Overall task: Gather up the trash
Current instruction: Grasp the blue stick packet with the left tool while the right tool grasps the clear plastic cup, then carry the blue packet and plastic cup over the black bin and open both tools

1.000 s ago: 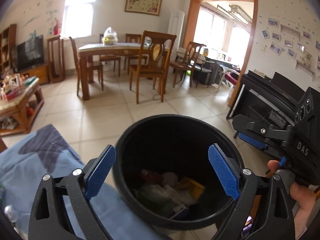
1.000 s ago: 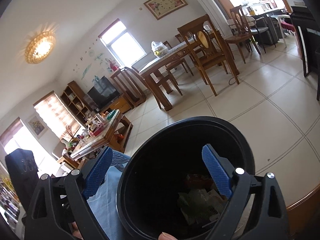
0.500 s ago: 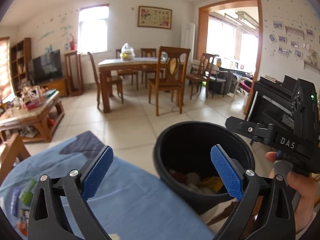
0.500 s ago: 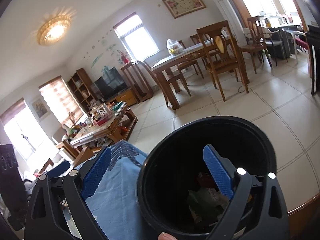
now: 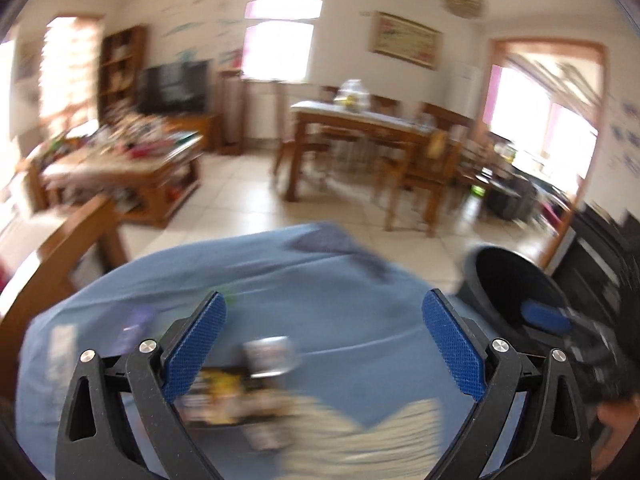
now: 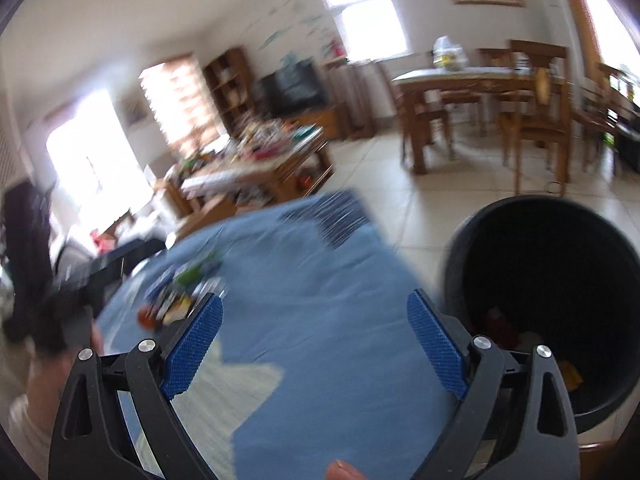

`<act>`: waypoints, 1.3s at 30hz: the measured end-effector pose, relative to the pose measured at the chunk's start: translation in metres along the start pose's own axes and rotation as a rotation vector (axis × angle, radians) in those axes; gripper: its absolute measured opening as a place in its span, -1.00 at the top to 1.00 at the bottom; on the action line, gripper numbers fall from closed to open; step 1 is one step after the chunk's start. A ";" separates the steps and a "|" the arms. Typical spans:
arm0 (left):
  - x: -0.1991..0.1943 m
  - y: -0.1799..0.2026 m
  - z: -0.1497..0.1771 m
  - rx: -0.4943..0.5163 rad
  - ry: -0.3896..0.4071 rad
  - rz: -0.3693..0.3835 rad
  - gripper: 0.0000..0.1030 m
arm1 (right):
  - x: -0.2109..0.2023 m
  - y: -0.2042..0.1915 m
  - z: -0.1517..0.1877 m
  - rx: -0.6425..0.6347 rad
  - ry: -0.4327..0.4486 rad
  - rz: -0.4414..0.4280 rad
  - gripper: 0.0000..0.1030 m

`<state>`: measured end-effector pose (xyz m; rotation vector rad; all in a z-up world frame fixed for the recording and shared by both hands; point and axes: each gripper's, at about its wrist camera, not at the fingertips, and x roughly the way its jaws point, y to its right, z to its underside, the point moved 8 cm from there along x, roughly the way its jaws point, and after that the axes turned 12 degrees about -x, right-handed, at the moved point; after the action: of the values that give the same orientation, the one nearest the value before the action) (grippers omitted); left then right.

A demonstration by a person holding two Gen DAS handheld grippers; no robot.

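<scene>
A black trash bin [image 6: 548, 300] stands at the right edge of a blue cloth [image 6: 320, 320], with wrappers in its bottom [image 6: 504, 332]. It also shows in the left wrist view [image 5: 508, 292]. Blurred trash lies on the cloth: a silver wrapper [image 5: 270, 354] and dark and yellow packets [image 5: 220, 394] under my left gripper [image 5: 324, 350], and a small pile [image 6: 180, 292] at the cloth's far left. My left gripper is open and empty over the cloth. My right gripper [image 6: 316, 346] is open and empty, just left of the bin. Both views are motion-blurred.
A cream striped patch [image 5: 368, 436] lies on the near cloth. A cluttered wooden coffee table [image 5: 120, 168] stands beyond on the left. A dining table with chairs [image 5: 380, 140] stands behind on tiled floor. A black piano [image 5: 600, 248] is at the right.
Both grippers have swung left, away from above the bin and over the blue cloth. The bin has slid to the right of both views. Trash on the cloth has come into view.
</scene>
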<state>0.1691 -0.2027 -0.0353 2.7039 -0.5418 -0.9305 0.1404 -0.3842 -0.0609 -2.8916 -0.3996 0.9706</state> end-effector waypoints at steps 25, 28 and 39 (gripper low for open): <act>0.060 -0.181 0.004 -0.005 -0.249 -0.306 0.61 | 0.162 -0.122 -0.022 -0.274 -0.353 -0.111 -0.30; 0.060 -0.185 0.004 -0.016 -0.248 -0.301 0.66 | 0.167 -0.126 -0.023 -0.313 -0.353 -0.077 -0.11; 0.046 -0.191 -0.001 -0.074 -0.187 -0.251 0.69 | 0.151 -0.110 -0.034 -0.237 -0.287 -0.092 -0.03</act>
<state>0.2541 -0.0490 -0.1228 2.6755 -0.1975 -1.2500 0.2520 -0.2375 -0.1064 -2.9038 -0.7041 1.4168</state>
